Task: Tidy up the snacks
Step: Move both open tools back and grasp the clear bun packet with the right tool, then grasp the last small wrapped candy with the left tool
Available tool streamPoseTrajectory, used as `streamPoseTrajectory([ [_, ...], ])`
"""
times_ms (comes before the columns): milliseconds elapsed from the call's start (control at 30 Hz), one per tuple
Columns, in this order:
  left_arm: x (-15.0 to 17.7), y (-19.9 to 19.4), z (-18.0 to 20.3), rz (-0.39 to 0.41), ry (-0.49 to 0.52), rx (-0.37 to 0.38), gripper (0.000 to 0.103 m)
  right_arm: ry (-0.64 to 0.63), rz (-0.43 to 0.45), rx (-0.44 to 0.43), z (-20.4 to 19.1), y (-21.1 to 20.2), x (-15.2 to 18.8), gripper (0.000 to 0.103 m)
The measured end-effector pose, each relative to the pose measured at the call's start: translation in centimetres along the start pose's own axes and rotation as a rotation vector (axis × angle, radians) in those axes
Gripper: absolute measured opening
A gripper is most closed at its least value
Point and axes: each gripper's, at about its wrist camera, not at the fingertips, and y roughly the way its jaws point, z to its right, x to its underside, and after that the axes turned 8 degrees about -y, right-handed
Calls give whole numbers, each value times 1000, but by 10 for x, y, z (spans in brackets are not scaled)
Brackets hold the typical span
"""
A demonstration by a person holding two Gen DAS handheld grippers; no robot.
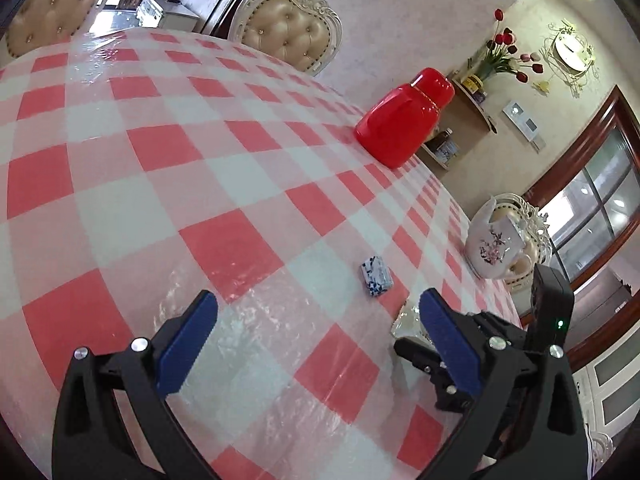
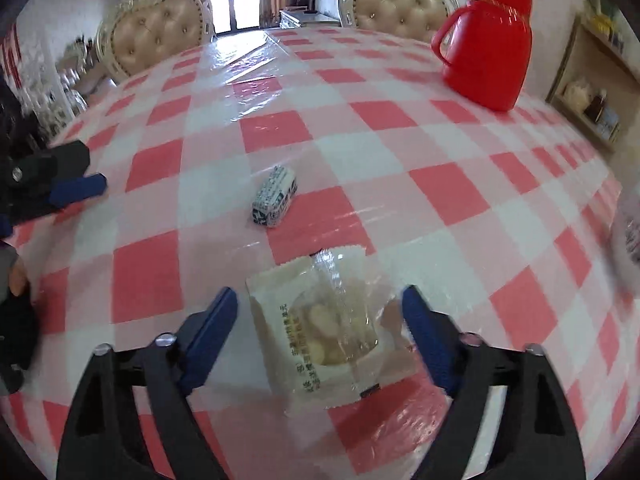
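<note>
A clear-and-white snack packet (image 2: 328, 332) lies flat on the checked tablecloth between the open blue fingers of my right gripper (image 2: 320, 308), which does not hold it. A small blue-and-white wrapped candy (image 2: 276, 197) lies a little beyond it; it also shows in the left wrist view (image 1: 377, 276). My left gripper (image 1: 318, 312) is open and empty above the cloth, left of the candy. The left gripper's fingertip (image 2: 80, 192) shows at the left edge of the right wrist view. An edge of the packet (image 1: 406, 320) peeks beside the left gripper's right finger.
A red thermos jug (image 2: 490, 46) stands at the far right of the table; it also shows in the left wrist view (image 1: 404, 118). A white flowered vase (image 1: 494, 246) stands near the table's right edge. Tufted chairs (image 2: 154, 28) line the far side. A wall shelf (image 2: 596, 88) is to the right.
</note>
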Motion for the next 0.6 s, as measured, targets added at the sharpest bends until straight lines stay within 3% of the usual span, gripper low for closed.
streamPoseTrajectory([
  [67,1,1,0,-5,2,-1,101,35,19,9,1,-8,8,48],
  [133,1,3,0,-16,11,-3,101,91,37,36,-7,-24,21,42],
  [267,6,8,11,-43,77,-24,101,180,99,149,-48,-73,53,40],
  [433,25,32,51,-100,293,-98,101,515,256,173,-97,-138,114,40],
  [600,23,74,87,-79,412,-220,101,743,361,186,-107,-152,145,41],
])
